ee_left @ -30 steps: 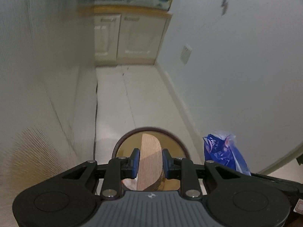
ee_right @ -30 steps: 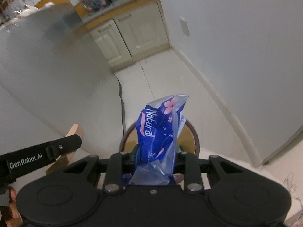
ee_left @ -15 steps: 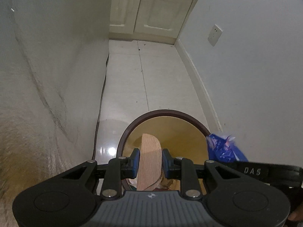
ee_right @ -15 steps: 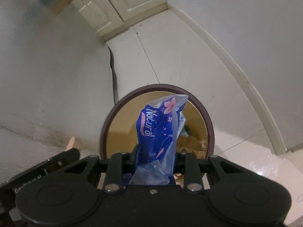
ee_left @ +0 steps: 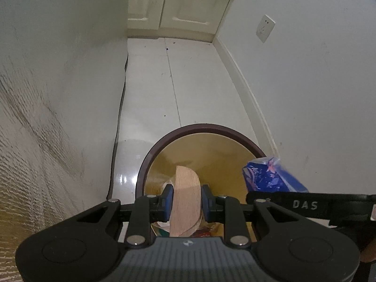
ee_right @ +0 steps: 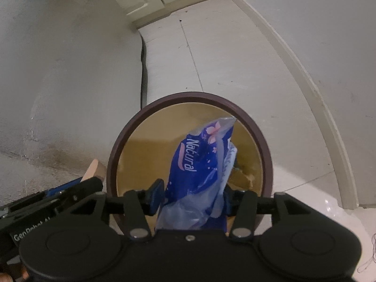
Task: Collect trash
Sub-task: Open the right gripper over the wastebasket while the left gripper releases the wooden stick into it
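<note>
Tiled floor carried the trash bin; directly above its mouth, left gripper clamped a wooden piece, right gripper a blue wrapper.

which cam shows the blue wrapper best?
Right wrist: the blue wrapper fills the centre, "Natural" print legible, clamped in the right gripper over the trash bin. Left wrist shows only its top end at the right edge.

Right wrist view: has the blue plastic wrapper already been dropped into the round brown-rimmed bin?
No, the blue plastic wrapper is pinched in the right gripper, above the round brown-rimmed bin.
</note>
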Tool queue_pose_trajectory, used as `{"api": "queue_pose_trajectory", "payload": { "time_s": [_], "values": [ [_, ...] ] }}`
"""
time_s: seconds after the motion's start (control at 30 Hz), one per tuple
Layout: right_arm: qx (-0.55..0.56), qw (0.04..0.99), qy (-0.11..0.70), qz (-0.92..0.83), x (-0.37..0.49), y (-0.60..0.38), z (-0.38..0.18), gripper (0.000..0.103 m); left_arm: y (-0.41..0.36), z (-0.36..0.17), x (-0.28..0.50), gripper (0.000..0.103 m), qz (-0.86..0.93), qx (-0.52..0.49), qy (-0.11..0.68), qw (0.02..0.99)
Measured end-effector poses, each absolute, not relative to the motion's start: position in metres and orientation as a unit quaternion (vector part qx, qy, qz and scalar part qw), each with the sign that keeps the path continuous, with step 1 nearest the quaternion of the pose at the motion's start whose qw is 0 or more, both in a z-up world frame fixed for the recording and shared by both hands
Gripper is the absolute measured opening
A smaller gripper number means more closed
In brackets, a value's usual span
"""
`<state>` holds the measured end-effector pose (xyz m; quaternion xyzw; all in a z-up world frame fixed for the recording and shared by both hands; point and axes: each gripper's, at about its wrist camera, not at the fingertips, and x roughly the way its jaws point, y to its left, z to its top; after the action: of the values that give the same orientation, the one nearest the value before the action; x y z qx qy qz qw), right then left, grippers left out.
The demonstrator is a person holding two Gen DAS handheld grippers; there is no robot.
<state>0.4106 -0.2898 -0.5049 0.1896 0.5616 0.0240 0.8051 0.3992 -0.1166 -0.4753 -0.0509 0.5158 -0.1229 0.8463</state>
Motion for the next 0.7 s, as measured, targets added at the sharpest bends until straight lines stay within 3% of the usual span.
{"api": "queue_pose_trajectory", "payload": {
  "time_s": [0.13,0.27,0.63,0.7],
  "values": [
    [0.194,0.805,0.561,0.022,0.408,-0.295,-0.503,0.059,-0.119,-0.477,0.402,0.026,-0.125,-0.055,0.518,0.844],
    [0.201,0.808,0.553,0.028,0.409,-0.297,-0.502,0.079,-0.118,-0.48,0.405,0.026,-0.122,-0.057,0.519,0.844],
    [0.196,0.809,0.553,0.02,0.408,-0.307,-0.493,0.079,-0.128,-0.488,0.403,0.028,-0.153,-0.057,0.538,0.827],
    [0.194,0.808,0.556,0.02,0.408,-0.307,-0.494,0.079,-0.132,-0.49,0.402,0.046,-0.161,-0.049,0.542,0.823]
  ]
}}
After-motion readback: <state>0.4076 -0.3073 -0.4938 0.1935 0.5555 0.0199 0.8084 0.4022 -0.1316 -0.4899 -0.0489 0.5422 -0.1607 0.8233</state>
